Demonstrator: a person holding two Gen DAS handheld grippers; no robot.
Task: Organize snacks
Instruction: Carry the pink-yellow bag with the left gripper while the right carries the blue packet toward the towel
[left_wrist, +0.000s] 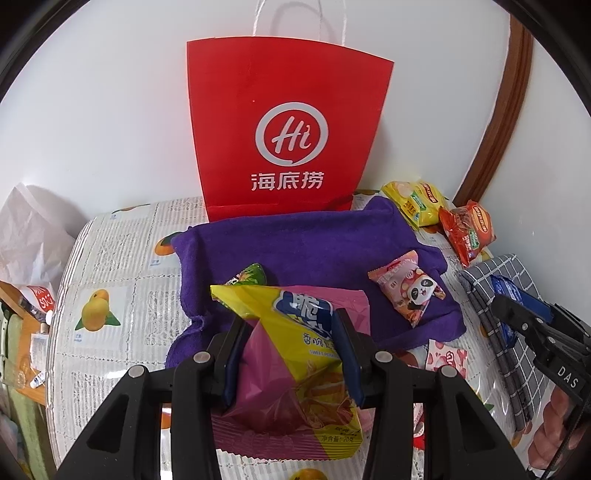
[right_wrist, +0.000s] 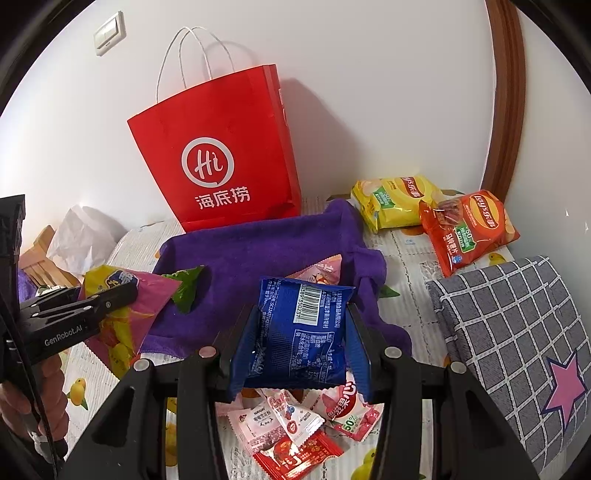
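Snacks are only partly sorted. Nearest, the left tongs are clamped on a yellow-and-pink chip packet, and the right tongs are clamped on a blue packet, both held above the tabletop. Under the right tongs lies a loose heap of small sachets. Further off, a panda candy and a green packet rest on the purple towel. Beyond, yellow Lay's and red Lay's lie beside it. The red paper bag stands at the wall; its inside is hidden, so I'd guess most sorting remains.
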